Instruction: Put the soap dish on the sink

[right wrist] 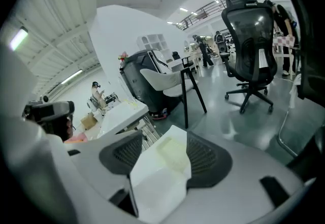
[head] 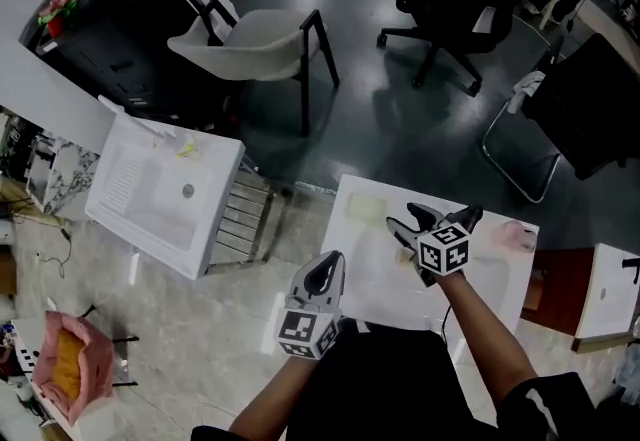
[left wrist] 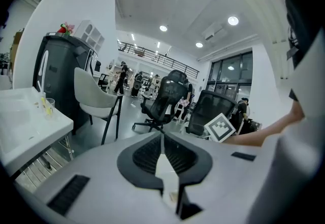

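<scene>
The soap dish (head: 365, 207), a pale yellowish rectangle, lies flat at the far left corner of the white bench (head: 385, 279). Its long axis runs along the bench's far edge, with one short end toward the left edge. The right gripper (head: 437, 219) hangs over the bench's middle with its jaws spread wide and gripping nothing. Its own view frames the dish between the jaws, clear of both pads. The left gripper (head: 330, 269) is at the near left edge, jaws pressed together and empty. The white sink (head: 140, 214) stands well left of the bench, with a slatted metal rack (head: 245, 219) and open floor between. A pink item (head: 512, 237) sits at the far right corner, with open bench between it and the dish.
</scene>
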{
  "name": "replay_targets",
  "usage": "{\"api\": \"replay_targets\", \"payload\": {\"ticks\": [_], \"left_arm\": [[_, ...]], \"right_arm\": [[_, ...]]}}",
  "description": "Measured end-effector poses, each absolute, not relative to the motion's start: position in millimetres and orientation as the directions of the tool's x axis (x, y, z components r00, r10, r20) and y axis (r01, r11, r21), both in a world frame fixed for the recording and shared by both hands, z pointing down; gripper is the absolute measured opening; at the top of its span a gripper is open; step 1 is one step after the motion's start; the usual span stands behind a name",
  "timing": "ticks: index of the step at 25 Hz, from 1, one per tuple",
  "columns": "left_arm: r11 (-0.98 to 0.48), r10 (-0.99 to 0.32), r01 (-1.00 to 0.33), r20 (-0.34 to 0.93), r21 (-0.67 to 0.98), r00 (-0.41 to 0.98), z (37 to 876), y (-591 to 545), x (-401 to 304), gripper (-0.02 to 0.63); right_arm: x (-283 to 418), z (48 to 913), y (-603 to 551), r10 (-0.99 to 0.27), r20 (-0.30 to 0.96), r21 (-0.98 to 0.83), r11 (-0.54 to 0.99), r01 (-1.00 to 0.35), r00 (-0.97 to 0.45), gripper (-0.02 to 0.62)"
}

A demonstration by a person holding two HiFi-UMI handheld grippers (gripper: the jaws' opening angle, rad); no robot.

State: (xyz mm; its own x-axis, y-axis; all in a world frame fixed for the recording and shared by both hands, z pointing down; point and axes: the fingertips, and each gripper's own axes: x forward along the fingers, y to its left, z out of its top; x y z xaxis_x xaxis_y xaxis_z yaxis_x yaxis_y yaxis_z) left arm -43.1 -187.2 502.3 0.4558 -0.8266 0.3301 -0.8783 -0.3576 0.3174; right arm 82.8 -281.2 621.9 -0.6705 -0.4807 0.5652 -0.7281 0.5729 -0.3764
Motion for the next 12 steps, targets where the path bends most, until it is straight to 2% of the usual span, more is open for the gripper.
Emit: {"api": "replay_targets", "payload": {"ticks": [7, 12], "left_arm": [[-0.380, -0.842, -0.885, 0.296, 0.267, 0.451, 490.3, -168.6, -0.6, 0.023], [-0.386, -0.854, -0.889, 0.269, 0.245, 0.445, 480.5, -164.4, 31.2, 0.023]], "right_arm": [[127.6, 557.7, -244.6, -0.540, 0.421, -0.374, 0.629, -0.682, -0.729, 0.205], [168.5, 519.9, -219.2, -0.609, 0.339, -0.360, 0.620, -0.697, -0.717, 0.117]]}}
